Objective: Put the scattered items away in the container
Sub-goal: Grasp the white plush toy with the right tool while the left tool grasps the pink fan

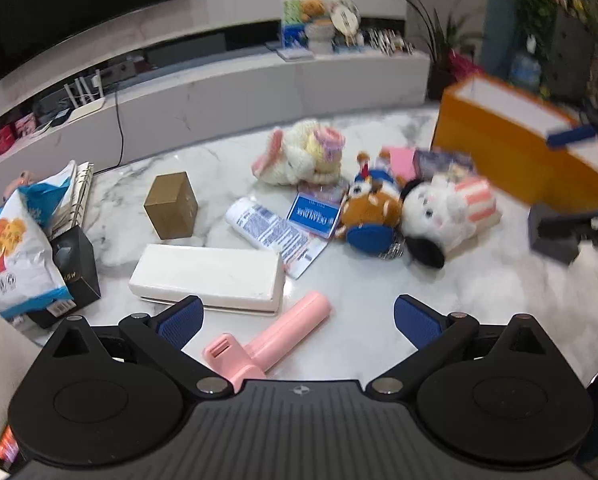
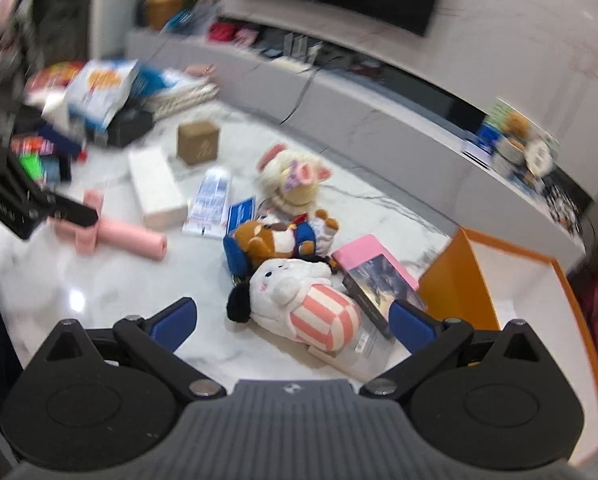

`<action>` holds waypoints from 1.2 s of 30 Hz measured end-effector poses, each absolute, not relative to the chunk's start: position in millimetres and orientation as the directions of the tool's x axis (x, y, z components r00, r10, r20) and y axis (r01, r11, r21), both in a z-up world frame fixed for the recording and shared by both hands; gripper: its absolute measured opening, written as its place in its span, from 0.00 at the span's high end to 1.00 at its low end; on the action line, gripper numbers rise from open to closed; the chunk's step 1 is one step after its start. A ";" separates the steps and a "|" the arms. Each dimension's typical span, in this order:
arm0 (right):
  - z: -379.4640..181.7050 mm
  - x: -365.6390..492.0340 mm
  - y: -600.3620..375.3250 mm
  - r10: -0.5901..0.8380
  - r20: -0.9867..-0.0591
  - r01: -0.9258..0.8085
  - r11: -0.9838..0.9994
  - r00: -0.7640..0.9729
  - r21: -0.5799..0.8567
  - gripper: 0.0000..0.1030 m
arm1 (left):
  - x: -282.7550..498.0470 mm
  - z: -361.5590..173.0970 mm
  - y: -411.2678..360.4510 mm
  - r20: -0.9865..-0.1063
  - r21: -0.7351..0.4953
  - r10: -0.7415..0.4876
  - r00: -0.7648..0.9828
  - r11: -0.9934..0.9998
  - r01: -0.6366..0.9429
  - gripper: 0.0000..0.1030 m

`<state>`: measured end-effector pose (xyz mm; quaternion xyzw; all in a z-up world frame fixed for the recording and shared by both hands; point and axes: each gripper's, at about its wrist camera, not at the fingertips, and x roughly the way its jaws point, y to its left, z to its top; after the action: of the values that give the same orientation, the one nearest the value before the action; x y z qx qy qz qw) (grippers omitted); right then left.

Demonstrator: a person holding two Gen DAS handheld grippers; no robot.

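- Left gripper: jaws wide apart, empty — above the pink tool on the marble table.
- Right gripper: jaws spread, empty, over the striped plush.
- Orange box at the table's right end, open-topped; seems empty, though the view is blurred.
- Brown plush, white box and gold box lie loose on the table.

bare marble table nearside; plush toys crowd the orange box.
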<state>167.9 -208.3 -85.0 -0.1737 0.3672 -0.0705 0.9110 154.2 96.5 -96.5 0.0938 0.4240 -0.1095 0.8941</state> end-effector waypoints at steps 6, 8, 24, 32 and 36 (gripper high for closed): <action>-97.3 204.6 -218.4 -0.211 -0.717 -0.197 0.876 0.664 -0.441 0.00 | 169.5 -128.2 95.8 -0.863 0.062 -0.155 0.480 0.912 0.405 0.00; -103.3 216.5 -220.5 -0.209 -0.739 -0.275 0.836 0.641 -0.475 0.00 | 172.3 -134.0 95.3 -0.870 0.084 -0.150 0.469 0.893 0.441 0.00; -150.0 279.4 -241.1 -0.177 -0.877 -0.527 0.740 0.446 -0.417 0.21 | 206.0 -169.3 87.0 -0.941 0.064 -0.156 0.302 0.791 0.609 0.00; -163.2 290.8 -242.1 -0.188 -0.884 -0.573 0.700 0.429 -0.426 0.25 | 217.6 -180.4 86.7 -0.959 0.046 -0.144 0.244 0.771 0.636 0.00; -165.7 292.6 -242.0 -0.190 -0.882 -0.579 0.692 0.432 -0.432 0.25 | 219.5 -182.1 86.7 -0.964 0.039 -0.142 0.226 0.763 0.645 0.04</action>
<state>292.6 -242.0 -165.8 -0.3714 0.5176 0.1278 0.7602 219.5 86.7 -182.1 0.2227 0.5642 -0.2622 0.7506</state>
